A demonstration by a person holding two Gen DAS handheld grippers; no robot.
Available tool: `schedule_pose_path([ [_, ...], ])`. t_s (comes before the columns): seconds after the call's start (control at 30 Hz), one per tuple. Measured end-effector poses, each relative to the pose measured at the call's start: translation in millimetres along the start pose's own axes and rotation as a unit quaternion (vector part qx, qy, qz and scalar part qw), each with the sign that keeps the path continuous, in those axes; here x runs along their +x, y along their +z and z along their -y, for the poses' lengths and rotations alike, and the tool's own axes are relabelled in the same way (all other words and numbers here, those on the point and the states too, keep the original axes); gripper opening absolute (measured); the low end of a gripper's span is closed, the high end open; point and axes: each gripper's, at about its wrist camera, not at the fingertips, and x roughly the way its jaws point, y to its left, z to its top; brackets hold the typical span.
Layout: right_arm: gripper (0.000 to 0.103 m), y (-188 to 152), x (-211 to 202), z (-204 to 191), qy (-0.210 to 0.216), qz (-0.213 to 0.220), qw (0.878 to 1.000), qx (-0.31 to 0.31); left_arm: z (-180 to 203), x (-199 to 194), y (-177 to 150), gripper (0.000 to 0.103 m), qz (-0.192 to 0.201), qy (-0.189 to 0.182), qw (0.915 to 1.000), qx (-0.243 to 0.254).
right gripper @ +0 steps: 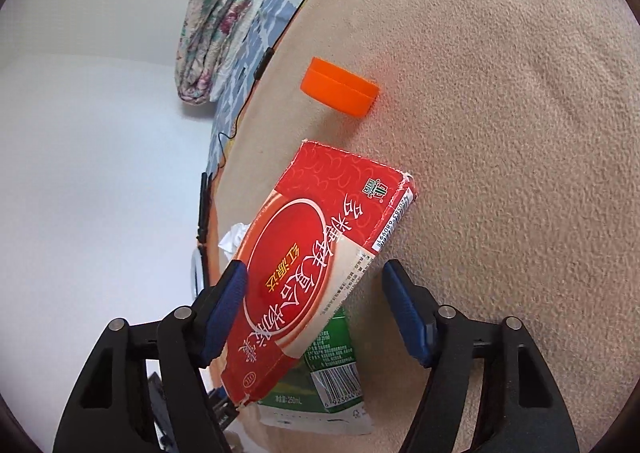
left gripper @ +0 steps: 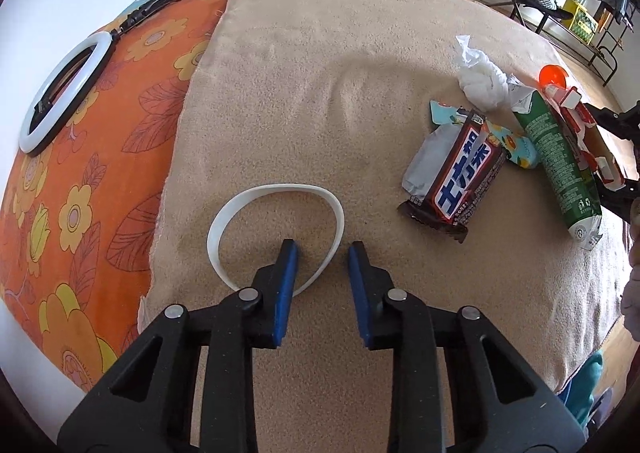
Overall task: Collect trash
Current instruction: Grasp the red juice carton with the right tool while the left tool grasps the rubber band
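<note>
This is a home bedroom. Beneath and ahead of the left claw lies a fuzzy beige blanket (left gripper: pixel 320 93) over an orange flower-print bedsheet (left gripper: pixel 100 173) on a bed. Far ahead of the right claw, to its left, sits a folded floral quilt (right gripper: pixel 212 37). Ahead-right of the left claw, clothes hang on a black metal rack (left gripper: pixel 576 25).

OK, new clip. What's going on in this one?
A person with a handheld gripper in each hand is collecting trash off a tan blanket on a bed. The left gripper is open, its fingers straddling one side of a white band. The right gripper is open around a flattened red carton lying over a green carton, not yet closed on it. A candy bar wrapper, crumpled tissue and an orange cap lie loose nearby.
</note>
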Motion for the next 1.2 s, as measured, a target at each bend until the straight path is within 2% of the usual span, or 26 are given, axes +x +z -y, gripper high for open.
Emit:
schedule_pose_path([
  [0.13,0.047,2.5,3.0,-0.3,0.010,0.004,1.000,0.007,-2.5,-1.0,1.1,0.010,0.001,-0.007,0.9999,-0.008],
  [0.17,0.045,3.0,3.0,-1.3,0.013,0.004,1.000,0.008,-2.6,-1.6,1.1,0.008,0.001,-0.007,0.9999,-0.009],
  [0.5,0.019,1.3,-16.2,-21.5,0.057,0.018,0.998,-0.015,-6.2,-18.7,0.0,0.002,0.025,-0.002,0.9995,-0.021],
  [0.7,0.016,-8.6,-35.8,-41.6,0.055,0.032,0.997,-0.046,-12.3,-38.1,-1.7,0.001,0.044,-0.013,0.9983,-0.035],
  [0.87,0.016,-17.4,-56.7,-66.7,0.035,0.048,0.993,-0.104,-13.7,-57.3,-7.6,0.001,0.058,-0.026,0.9970,-0.044],
  [1.2,0.016,-43.9,-100.1,-104.5,0.024,0.047,0.981,-0.186,-0.8,-96.7,-24.9,0.001,0.086,-0.045,0.9944,-0.040],
])
